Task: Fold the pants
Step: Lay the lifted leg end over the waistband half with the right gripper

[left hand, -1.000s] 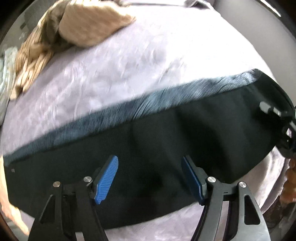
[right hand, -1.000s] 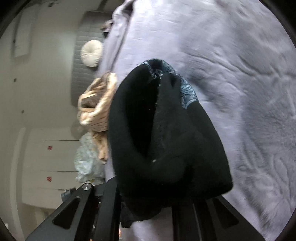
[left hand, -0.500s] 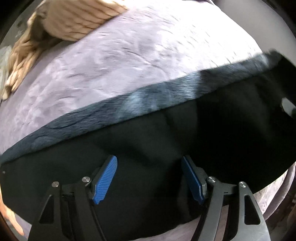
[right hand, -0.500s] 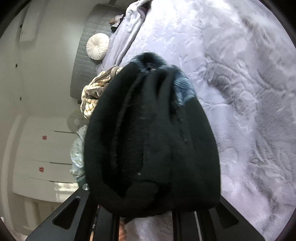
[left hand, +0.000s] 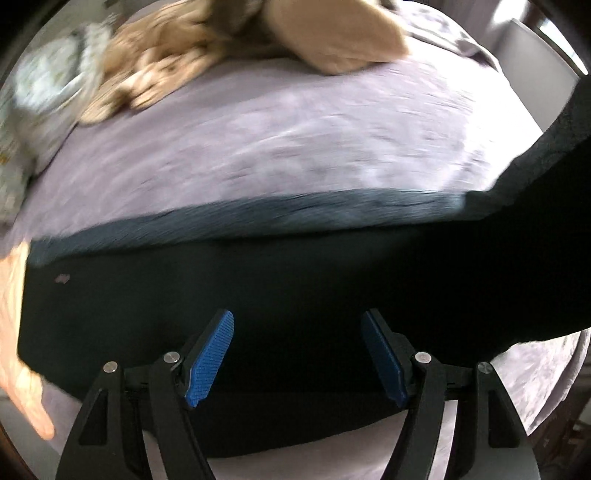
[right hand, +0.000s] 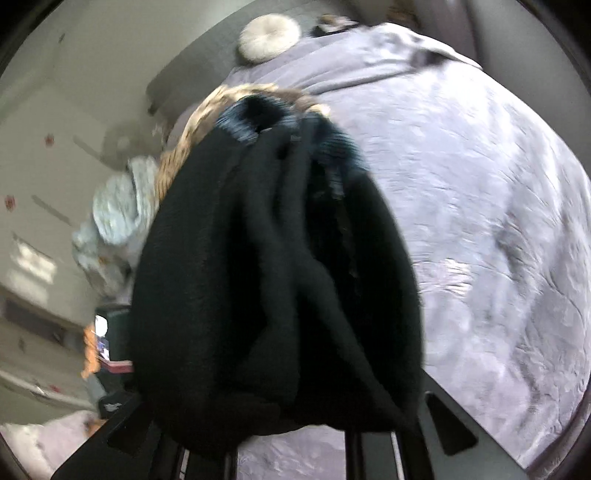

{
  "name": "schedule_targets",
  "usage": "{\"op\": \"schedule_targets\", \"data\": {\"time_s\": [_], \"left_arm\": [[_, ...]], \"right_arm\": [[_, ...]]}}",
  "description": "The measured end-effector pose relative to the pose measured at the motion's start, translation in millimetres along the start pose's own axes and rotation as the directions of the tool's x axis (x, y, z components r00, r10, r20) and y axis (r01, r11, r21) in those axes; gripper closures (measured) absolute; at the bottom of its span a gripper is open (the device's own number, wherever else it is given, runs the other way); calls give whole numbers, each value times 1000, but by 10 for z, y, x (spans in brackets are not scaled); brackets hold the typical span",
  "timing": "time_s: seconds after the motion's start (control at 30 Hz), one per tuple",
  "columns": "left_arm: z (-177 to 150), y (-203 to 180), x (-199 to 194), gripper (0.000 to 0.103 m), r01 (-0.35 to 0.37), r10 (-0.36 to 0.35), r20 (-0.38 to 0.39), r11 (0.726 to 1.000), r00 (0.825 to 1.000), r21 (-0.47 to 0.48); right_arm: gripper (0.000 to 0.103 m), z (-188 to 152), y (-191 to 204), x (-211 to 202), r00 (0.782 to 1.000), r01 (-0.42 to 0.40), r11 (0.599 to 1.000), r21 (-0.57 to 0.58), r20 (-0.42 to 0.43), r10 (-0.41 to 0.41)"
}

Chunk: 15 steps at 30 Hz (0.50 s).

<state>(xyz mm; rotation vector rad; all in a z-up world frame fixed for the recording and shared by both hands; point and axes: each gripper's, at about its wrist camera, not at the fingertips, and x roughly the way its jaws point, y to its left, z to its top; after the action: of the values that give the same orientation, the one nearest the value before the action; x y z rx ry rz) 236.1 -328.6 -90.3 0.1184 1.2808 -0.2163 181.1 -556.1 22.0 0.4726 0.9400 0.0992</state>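
Observation:
The black pants (left hand: 295,280) lie across the lilac bedspread, their dark-blue ribbed waistband (left hand: 280,216) along the far edge. My left gripper (left hand: 297,354) is open, its blue pads (left hand: 208,356) spread just over the near part of the pants, holding nothing. At the right the pants rise off the bed (left hand: 561,122). In the right wrist view my right gripper (right hand: 291,439) is shut on a bunched end of the pants (right hand: 273,280), which hangs over the fingers and hides them.
A tan and cream knitted blanket (left hand: 207,55) is heaped at the far side of the lilac bed (left hand: 280,136), with pale patterned fabric (left hand: 44,81) at the far left. A round white cushion (right hand: 267,35) lies against the grey headboard. A bare hand (left hand: 14,332) shows at the left edge.
My right gripper has lifted its end of the pants higher and swung it towards the blanket side. The left view has shifted so the blanket heap shows more; the left gripper stays open.

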Motion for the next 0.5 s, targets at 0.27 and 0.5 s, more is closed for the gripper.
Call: {"op": "schedule_targets", "data": {"time_s": [0.27,0.5], "left_arm": [[-268,993,6,28,-51,49,-31,994,998,-97],[-383,1554,70,16,-52,45,-54,990,998,-135]], "right_arm": [[77,-506,1132,1172,977,132,959,-250,-129,-169],[35,-1015,1813,1690,903,323,838,-439,-124,-412]]}}
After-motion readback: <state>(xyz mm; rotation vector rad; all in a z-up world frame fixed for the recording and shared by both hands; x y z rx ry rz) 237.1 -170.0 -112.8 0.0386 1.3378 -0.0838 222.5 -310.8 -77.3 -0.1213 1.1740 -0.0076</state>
